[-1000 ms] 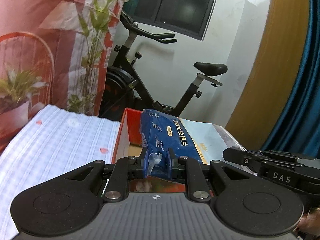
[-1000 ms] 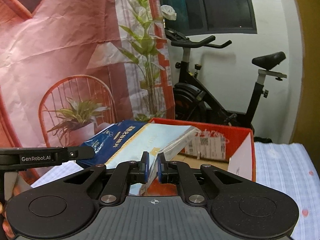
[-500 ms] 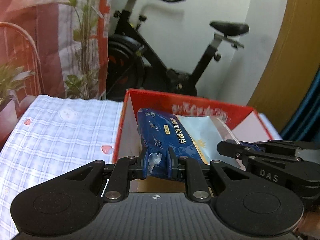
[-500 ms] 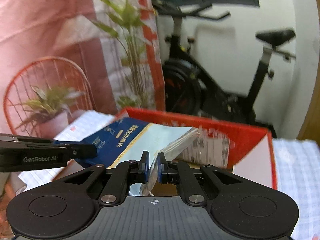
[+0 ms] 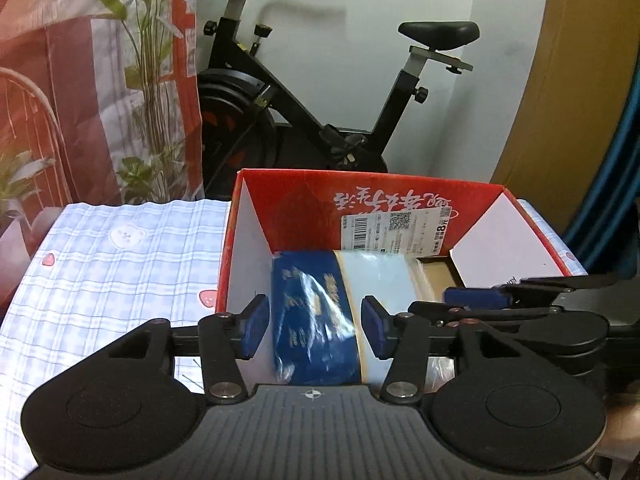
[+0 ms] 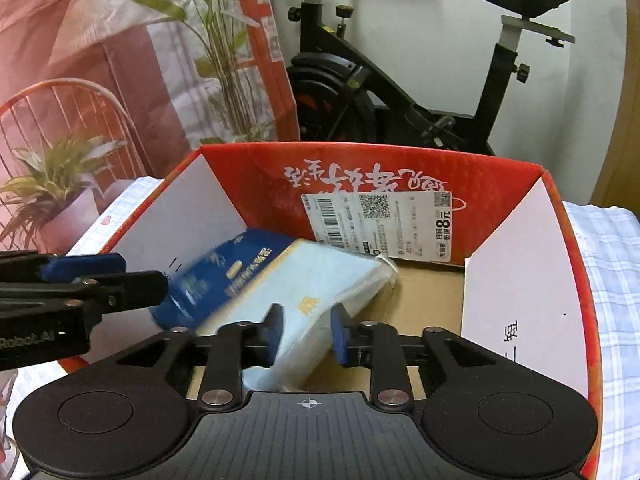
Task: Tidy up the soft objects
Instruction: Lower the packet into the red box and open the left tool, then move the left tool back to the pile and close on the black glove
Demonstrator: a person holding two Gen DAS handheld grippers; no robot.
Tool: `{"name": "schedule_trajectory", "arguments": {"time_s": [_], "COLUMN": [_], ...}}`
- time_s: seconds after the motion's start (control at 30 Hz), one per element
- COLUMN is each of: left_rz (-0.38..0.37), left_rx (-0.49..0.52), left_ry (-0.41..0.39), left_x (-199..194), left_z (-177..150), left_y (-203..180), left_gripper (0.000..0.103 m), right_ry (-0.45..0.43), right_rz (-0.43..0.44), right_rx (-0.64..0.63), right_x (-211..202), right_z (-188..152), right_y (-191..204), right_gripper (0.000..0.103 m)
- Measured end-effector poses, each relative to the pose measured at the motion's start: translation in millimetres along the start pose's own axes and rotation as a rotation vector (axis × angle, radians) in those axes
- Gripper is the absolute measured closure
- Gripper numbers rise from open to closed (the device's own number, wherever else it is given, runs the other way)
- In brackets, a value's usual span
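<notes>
A soft blue and pale-blue packet of cotton pads [image 5: 340, 312] [image 6: 280, 280] lies inside the red cardboard box [image 5: 400, 188] [image 6: 360, 160], blurred as it drops. My left gripper [image 5: 314, 326] hangs over the box's left end, jaws opening, the packet's dark blue end between the pads but not pressed. My right gripper [image 6: 306, 334] is over the packet's pale end, jaws opening too, pads clear of it. Each gripper shows in the other's view: the right gripper [image 5: 520, 300] and the left gripper [image 6: 80, 276].
The box stands on a blue checked cloth [image 5: 112, 264] [image 6: 612, 264]. Behind it are an exercise bike [image 5: 320, 112] [image 6: 400, 92] and a pink printed backdrop with plants [image 5: 80, 80]. A shipping label [image 6: 380, 224] is stuck on the box's far inner wall.
Both grippers came down over the box holding the packet, then their jaws parted and let it go. The packet now lies lower, inside the box.
</notes>
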State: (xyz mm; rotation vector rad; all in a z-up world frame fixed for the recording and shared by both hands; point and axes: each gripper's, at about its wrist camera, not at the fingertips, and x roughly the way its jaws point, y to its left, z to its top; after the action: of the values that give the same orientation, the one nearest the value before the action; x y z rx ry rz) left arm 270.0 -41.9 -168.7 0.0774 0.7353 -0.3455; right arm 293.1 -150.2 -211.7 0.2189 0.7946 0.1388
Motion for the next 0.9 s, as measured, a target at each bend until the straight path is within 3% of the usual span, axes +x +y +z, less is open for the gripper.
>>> {"name": "schedule_trajectory", "arguments": {"time_s": [0.07,0.33,0.43,0.5,0.57,0.7,0.9], "left_rz": [0.004,-0.01,-0.019,-0.03,-0.025,-0.026,-0.013], "left_rx": [0.008,0.003,0.004,0.004,0.002,0.0,-0.025], "left_ry": [-0.007,-0.053,-0.073,-0.085,-0.096,-0.089,-0.092], "left_x": [-6,-43,-58,-68,-78,-91,-109], "left_z": [-2,-10,-16,-22,-29,-40,-60], "left_y": [-2,-6,-7,-8,-8,-9,-6], "left_gripper": [0.05,0.049,0.037,0.016,0.005,0.0,0.0], "right_ry": [-0.003,-0.046,-0.062,-0.078,-0.1,-0.148,-0.191], "right_rz": [-0.025,-0.049,-0.045,-0.045,-0.046,-0.049,-0.039], "right_rx": [-0.019,-0.073,-0.096,-0.126,-0.146,-0.136,-0.148], "right_x": [-4,-40,-61,-74,-88,-115,-144], "right_z": [-1,-13,-20,-25,-30,-40,-59], "right_y": [4,10,13,16,18,20,27], "right_gripper": [0.061,0.056,0.046,0.035,0.025,0.001,0.0]}}
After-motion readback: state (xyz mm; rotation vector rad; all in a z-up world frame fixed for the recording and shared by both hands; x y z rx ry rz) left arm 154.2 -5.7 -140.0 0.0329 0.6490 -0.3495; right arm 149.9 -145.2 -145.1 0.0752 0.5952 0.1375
